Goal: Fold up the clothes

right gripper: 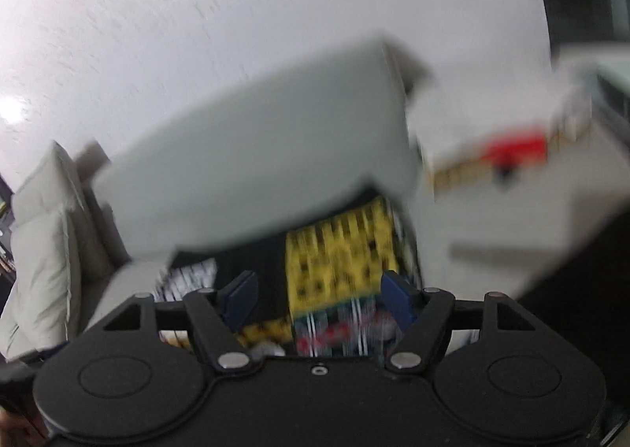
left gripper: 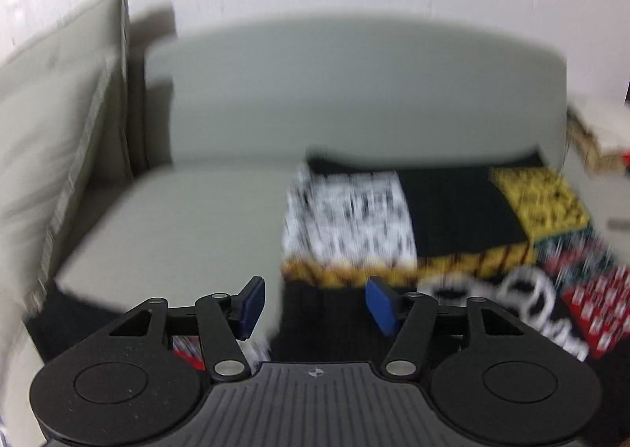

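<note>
A patchwork garment [left gripper: 453, 218] with black, white-patterned, yellow and red panels lies spread on the grey sofa seat [left gripper: 177, 218]. My left gripper [left gripper: 315, 303] is open and empty, above the garment's near edge, its blue pads [left gripper: 252, 301] apart. In the right wrist view the same garment [right gripper: 338, 258] shows between the fingers. My right gripper [right gripper: 315, 297] is open and empty above it. Both views are blurred by motion.
The sofa backrest [left gripper: 354, 92] stands behind the garment, with a beige cushion [left gripper: 51, 155] at the left. A white box with red marking [right gripper: 504, 140] sits on a white surface to the right of the sofa. A white wall is behind.
</note>
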{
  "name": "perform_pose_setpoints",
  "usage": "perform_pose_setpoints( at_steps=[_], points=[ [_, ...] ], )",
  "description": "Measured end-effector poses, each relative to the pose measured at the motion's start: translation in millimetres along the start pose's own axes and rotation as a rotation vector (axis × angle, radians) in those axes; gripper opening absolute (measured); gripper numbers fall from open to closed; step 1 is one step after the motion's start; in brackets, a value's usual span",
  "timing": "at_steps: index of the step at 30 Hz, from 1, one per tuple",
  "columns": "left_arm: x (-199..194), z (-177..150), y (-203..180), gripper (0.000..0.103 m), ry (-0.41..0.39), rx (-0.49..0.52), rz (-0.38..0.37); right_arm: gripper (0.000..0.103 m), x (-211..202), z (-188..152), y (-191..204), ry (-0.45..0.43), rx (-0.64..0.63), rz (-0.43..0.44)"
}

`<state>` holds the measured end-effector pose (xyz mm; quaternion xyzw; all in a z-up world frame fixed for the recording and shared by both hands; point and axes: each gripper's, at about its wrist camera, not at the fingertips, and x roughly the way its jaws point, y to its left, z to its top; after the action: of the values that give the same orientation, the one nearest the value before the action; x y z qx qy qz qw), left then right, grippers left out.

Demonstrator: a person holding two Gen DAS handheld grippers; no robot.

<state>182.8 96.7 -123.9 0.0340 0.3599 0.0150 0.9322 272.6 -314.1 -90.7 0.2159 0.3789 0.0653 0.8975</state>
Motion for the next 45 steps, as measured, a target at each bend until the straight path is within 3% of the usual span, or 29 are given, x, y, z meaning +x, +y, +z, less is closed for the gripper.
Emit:
perform_pose_setpoints(
  at_steps=[1, 2, 3, 5, 8, 9, 11, 12, 14, 18, 20, 22, 25, 28, 33, 35, 38, 40, 45],
  points=[
    [12.7, -8.6, -1.7, 0.05, 0.015, -0.01, 0.005, 0.059, 21.7, -6.8, -9.5, 0.029, 0.025, -0.004],
    [25.5, -17.2, -3.3, 0.033, 0.03, -0.021, 0.009, 0.034, 41.5, -13.4, -17.7, 0.051, 0.047, -0.007],
    [35.6, -19.5, -3.8, 0.025, 0.029, -0.041, 0.023, 0.012, 59.7, -18.0, -24.9, 0.072, 0.071, -0.006],
    [54.1, -20.2, 0.0, 0.014, 0.013, -0.096, 0.056, 0.009, 86.7, -22.6, -31.3, 0.101, 0.115, -0.003],
    [77.3, -13.5, 13.1, 0.013, -0.027, -0.182, 0.099, 0.009, 122.4, -24.3, -30.1, 0.122, 0.146, 0.035],
    [85.9, -12.1, 13.2, 0.014, -0.022, -0.162, 0.134, 0.01, 134.1, -25.0, -26.8, 0.132, 0.132, 0.075],
    [104.6, -12.4, 15.0, 0.018, 0.011, -0.127, 0.198, 0.009, 159.8, -29.1, -25.5, 0.182, 0.117, 0.136],
    [114.7, -14.3, 16.9, 0.021, 0.039, -0.115, 0.226, 0.0, 166.3, -31.2, -28.4, 0.182, 0.114, 0.144],
    [124.6, -14.6, 24.9, 0.02, 0.088, -0.132, 0.27, 0.0, 165.9, -29.3, -45.4, 0.147, 0.147, 0.155],
    [115.4, -16.4, 46.6, 0.02, 0.131, -0.175, 0.273, 0.0, 132.4, -28.2, -93.8, 0.037, 0.332, -0.026],
    [101.4, -17.4, 48.3, 0.019, 0.146, -0.137, 0.28, 0.0, 119.9, -26.6, -85.1, 0.049, 0.273, -0.091],
    [77.2, -18.8, 49.7, 0.016, 0.135, -0.133, 0.25, 0.006, 93.2, -24.8, -61.2, -0.002, 0.176, -0.203],
    [19.3, -19.8, 40.7, 0.017, 0.051, -0.121, 0.159, 0.006, 31.4, -26.3, -41.6, -0.047, 0.191, -0.101],
    [-45.6, -20.2, 11.2, 0.033, -0.026, -0.055, 0.097, 0.011, -47.3, -44.4, -19.0, -0.091, 0.189, 0.006],
    [-132.9, -32.6, -34.2, 0.053, -0.108, -0.032, -0.019, 0.036, -170.0, -102.4, 28.9, -0.162, 0.128, 0.07],
    [-147.1, -39.3, -50.8, 0.054, -0.1, -0.049, -0.076, 0.041, -202.7, -124.6, 44.9, -0.162, 0.106, 0.069],
    [-156.9, -47.6, -81.5, 0.054, -0.087, 0.006, -0.138, 0.046, -238.0, -150.4, 59.1, -0.142, 0.079, 0.058],
    [-162.8, -53.1, -104.0, 0.054, -0.077, 0.067, -0.137, 0.047, -256.0, -164.6, 62.7, -0.145, 0.062, 0.038],
    [-181.2, -71.7, -130.6, 0.061, -0.07, 0.083, -0.198, 0.056, -287.0, -187.3, 66.0, -0.156, 0.048, 0.006]
  ],
)
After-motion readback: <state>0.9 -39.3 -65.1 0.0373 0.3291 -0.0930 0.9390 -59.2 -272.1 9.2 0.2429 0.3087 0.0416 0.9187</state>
